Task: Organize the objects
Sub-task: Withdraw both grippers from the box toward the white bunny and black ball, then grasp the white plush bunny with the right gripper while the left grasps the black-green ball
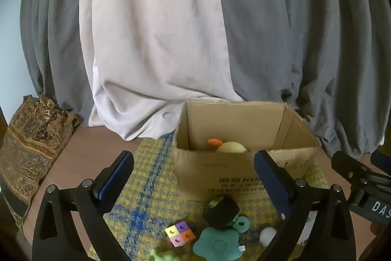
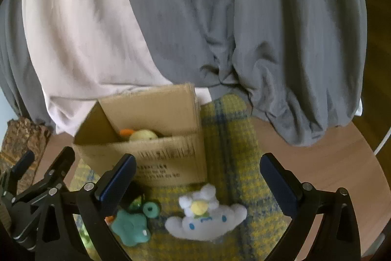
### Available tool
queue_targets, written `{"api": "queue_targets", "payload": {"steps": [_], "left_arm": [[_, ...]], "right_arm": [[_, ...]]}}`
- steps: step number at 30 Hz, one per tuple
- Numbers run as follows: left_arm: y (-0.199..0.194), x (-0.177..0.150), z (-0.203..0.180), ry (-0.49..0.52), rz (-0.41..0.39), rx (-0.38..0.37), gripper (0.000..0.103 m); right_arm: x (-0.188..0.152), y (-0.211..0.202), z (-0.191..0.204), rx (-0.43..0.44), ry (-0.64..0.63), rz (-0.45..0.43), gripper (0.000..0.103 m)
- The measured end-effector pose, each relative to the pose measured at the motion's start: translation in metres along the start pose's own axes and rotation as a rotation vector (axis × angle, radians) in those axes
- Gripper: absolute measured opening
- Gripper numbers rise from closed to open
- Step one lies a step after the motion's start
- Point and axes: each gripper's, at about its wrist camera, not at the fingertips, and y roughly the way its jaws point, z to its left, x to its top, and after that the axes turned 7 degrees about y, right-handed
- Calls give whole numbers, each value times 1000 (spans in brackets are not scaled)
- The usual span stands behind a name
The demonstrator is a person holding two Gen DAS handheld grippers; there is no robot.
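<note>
An open cardboard box (image 1: 220,175) (image 2: 171,163) stands on a yellow-and-blue woven mat (image 1: 146,187) (image 2: 227,143), with a yellow plush with an orange part (image 1: 231,147) (image 2: 143,135) inside. In front of it lie a colourful cube (image 1: 179,232), a black hexagonal object (image 1: 221,212), a teal flower toy (image 1: 216,245) (image 2: 129,228), a teal ring (image 1: 242,224) (image 2: 151,209) and a white plush with a flower (image 2: 206,214). My left gripper (image 1: 193,168) is open and empty above these toys. My right gripper (image 2: 198,171) is open and empty above the white plush.
Grey and white curtains (image 1: 171,28) (image 2: 220,16) hang behind the box down to the wooden floor (image 1: 85,151) (image 2: 330,163). A brown patterned cushion (image 1: 29,143) lies at the left. The right gripper shows in the left wrist view (image 1: 361,177).
</note>
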Motion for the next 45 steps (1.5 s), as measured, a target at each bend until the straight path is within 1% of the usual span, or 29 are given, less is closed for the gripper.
{"api": "queue_targets", "payload": {"steps": [5, 11, 25, 33, 39, 45], "left_arm": [[3, -16, -1, 6, 20, 3, 102], [8, -30, -2, 8, 42, 1, 102], [23, -63, -12, 35, 85, 0, 102], [36, -76, -20, 57, 114, 7, 102], [46, -83, -26, 81, 123, 2, 102], [62, -90, -28, 85, 161, 8, 102]], "right_arm": [[-16, 10, -3, -11, -4, 38, 102], [-28, 14, -3, -20, -10, 53, 102], [-58, 41, -12, -47, -14, 128, 102], [-75, 64, -14, -57, -32, 196, 102], [-79, 80, -20, -77, -31, 223, 102], [-84, 98, -21, -78, -42, 267, 102]]}}
